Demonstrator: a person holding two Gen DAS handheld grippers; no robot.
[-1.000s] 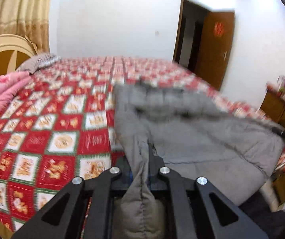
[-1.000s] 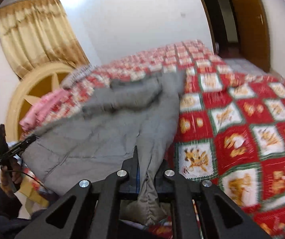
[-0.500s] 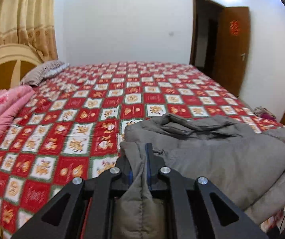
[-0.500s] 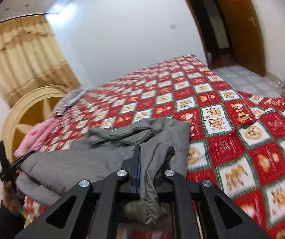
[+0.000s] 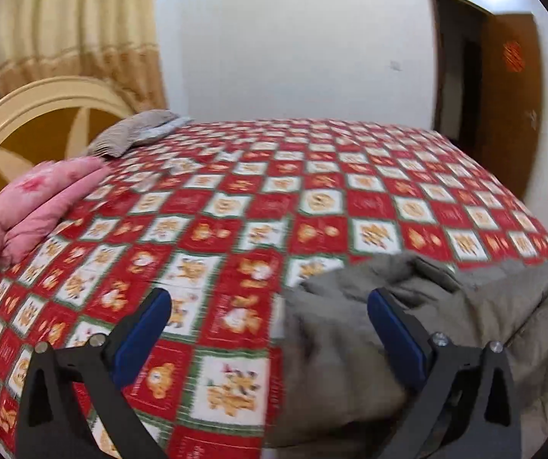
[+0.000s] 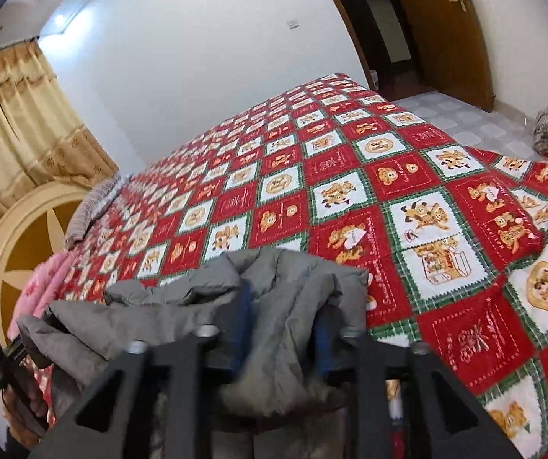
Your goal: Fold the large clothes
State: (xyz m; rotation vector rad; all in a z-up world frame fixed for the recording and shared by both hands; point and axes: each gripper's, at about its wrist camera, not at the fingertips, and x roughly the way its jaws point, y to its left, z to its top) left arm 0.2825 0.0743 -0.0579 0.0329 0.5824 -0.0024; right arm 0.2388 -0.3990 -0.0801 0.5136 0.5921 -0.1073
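Left gripper [image 5: 270,306]: jaws opening, jacket [image 5: 408,325] released | Right gripper [image 6: 281,329]: opening, jacket between | Advice: withdraw both clear without dragging fold.

A bed [image 5: 312,176] is covered by a red, white and green patchwork quilt [image 6: 408,199]. At its head a cream and brown rounded headboard [image 5: 44,122] is seen, with gold curtains [image 5: 75,26] hung behind. A pink folded blanket [image 5: 36,206] and a grey striped pillow [image 5: 136,134] are laid near it. White walls [image 5: 293,38] are lit from above. A brown wooden door [image 6: 450,26] stands open, and pale floor tiles [image 6: 465,122] are shown beside it.
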